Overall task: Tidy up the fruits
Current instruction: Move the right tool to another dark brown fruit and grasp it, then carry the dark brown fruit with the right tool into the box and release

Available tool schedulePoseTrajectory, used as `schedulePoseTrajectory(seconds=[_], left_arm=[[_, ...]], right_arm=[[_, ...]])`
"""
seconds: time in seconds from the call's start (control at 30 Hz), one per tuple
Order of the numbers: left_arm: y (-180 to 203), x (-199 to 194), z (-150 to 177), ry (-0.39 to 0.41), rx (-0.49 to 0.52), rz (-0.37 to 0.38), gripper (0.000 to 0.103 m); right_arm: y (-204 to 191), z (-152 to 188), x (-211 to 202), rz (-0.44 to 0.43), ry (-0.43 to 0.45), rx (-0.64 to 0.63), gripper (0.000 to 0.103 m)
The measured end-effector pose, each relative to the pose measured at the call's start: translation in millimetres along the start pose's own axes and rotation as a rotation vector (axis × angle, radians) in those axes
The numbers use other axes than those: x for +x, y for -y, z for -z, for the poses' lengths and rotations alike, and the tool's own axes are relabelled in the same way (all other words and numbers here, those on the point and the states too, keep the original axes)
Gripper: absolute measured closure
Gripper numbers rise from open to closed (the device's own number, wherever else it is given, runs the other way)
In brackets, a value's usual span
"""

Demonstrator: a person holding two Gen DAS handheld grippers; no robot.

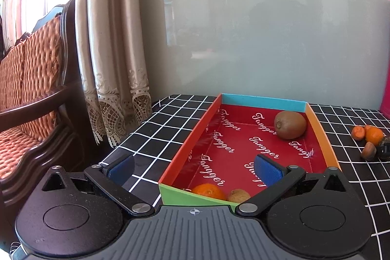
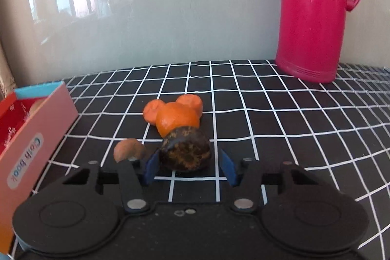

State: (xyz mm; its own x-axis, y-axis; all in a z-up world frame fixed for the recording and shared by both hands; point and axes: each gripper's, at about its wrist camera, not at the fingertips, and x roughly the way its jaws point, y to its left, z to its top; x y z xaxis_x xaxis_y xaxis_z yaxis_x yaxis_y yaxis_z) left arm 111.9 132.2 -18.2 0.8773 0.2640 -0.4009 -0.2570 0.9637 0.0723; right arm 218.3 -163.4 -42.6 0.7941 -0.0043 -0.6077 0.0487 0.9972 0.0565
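A colourful cardboard box [image 1: 185, 145] with a red printed floor lies on the checked cloth. In it are a kiwi [image 1: 290, 124] at the far right, an orange [image 1: 209, 190] and a smaller kiwi [image 1: 238, 195] at the near end. My left gripper [image 1: 195, 167] is open and empty, straddling the box's left wall. My right gripper [image 2: 190, 167] is open around a dark mottled fruit [image 2: 186, 152] on the cloth; its left pad is close to the fruit, the right pad apart. Behind it lie an orange [image 2: 176, 120] and two wrinkled orange fruits [image 2: 151, 110]. A small brown fruit [image 2: 129, 149] sits to the left.
A tall pink thermos jug [image 2: 314, 11] stands at the back right. The box's pink outer wall [image 2: 36, 138] is at my right gripper's left. A glossy wall backs the table. A wooden sofa [image 1: 31, 99] and curtain [image 1: 109, 40] stand beyond the table's left edge.
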Motion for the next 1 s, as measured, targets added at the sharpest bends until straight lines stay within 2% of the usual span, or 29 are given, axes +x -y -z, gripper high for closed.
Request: schedulePoseTrajectory(seconds=[0.1,1.0], left_arm=[[1.2,0.0,0.6,0.001,0.005,0.0,0.0],[-9.3,-0.3,3.2,-0.001,-0.022,-0.038,0.0]], right_arm=[[-2.9,1.2,-1.7,-0.004,0.005,-0.006,0.06],[-12.3,-5.0,-38.4,-0.015,0.061,-0.047,0.061]])
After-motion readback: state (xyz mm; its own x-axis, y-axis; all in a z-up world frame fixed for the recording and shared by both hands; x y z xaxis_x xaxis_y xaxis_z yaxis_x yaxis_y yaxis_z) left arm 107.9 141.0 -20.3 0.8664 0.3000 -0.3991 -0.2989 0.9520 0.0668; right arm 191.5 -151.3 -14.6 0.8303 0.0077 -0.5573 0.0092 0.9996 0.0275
